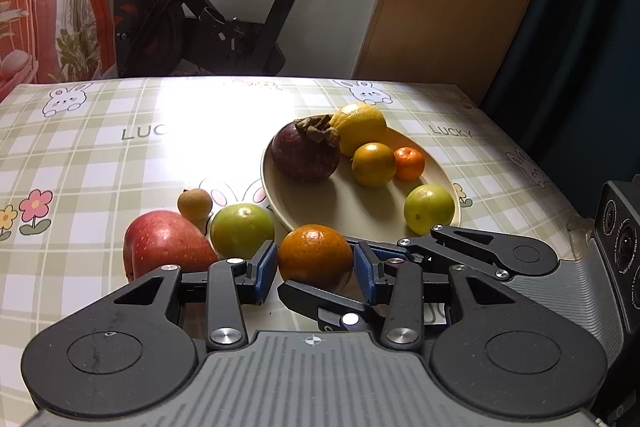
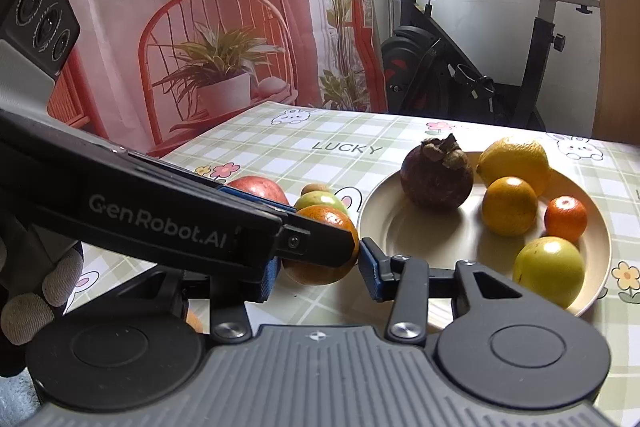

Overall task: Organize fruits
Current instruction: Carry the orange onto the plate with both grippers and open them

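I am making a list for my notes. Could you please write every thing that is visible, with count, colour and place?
plate: 1, cream, on the table
fruits on plate: 5; dark purple mangosteen, yellow lemon, yellow-orange citrus, small orange mandarin, green fruit
fruits off plate: 4; red apple, small brown fruit, green apple, orange
tablecloth: 1, green check
exercise bike: 1, black, behind
left gripper: around the orange
right gripper: open, beside the orange
gloved hand: grey

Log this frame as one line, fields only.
left gripper: around orange, not lifted | right gripper: open, alongside | plate: five fruits | table: apple
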### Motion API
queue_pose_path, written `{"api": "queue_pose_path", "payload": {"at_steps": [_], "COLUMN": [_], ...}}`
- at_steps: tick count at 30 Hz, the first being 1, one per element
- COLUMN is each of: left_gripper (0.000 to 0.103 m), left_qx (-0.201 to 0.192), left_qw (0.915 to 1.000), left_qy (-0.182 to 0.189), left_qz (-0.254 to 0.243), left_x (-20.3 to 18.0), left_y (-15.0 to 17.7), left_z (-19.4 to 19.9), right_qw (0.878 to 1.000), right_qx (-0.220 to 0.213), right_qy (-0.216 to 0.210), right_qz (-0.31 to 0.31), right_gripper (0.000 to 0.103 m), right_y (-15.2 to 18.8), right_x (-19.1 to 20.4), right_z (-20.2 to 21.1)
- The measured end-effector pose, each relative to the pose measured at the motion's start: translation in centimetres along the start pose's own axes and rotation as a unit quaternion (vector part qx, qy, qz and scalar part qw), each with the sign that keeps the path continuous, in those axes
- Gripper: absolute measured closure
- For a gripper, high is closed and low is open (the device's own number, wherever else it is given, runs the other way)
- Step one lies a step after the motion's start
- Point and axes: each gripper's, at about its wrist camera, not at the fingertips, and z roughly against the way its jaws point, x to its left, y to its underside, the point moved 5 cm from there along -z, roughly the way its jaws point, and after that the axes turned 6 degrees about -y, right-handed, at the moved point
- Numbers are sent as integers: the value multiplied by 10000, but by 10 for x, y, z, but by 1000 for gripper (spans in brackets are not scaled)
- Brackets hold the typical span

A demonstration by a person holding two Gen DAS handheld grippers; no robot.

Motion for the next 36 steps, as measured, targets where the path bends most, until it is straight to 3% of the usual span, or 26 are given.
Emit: {"api": "queue_pose_path", "payload": {"at_steps": [7, 13, 28, 36], "left_gripper": [59, 59, 59, 57], "left_qx": [-136, -20, 263, 81], "left_qw": [9996, 9994, 9989, 9988], "left_qy": [15, -18, -192, -429], "left_qz": [-253, -338, -323, -204], "left_x": [-16, -23, -15, -8], "left_y": [-25, -41, -42, -47], "left_z": [-10, -40, -70, -58], "right_qw": [9995, 9985, 9963, 9955], "right_qx": [-174, -88, 417, 417], "right_qy": [204, 400, 706, 792], "right_qz": [-139, -350, -258, -303], "right_gripper": [58, 58, 57, 51], "right_y": [-17, -23, -22, -25], "right_x": [-20, -45, -55, -55], "right_z": [3, -11, -41, -31]}}
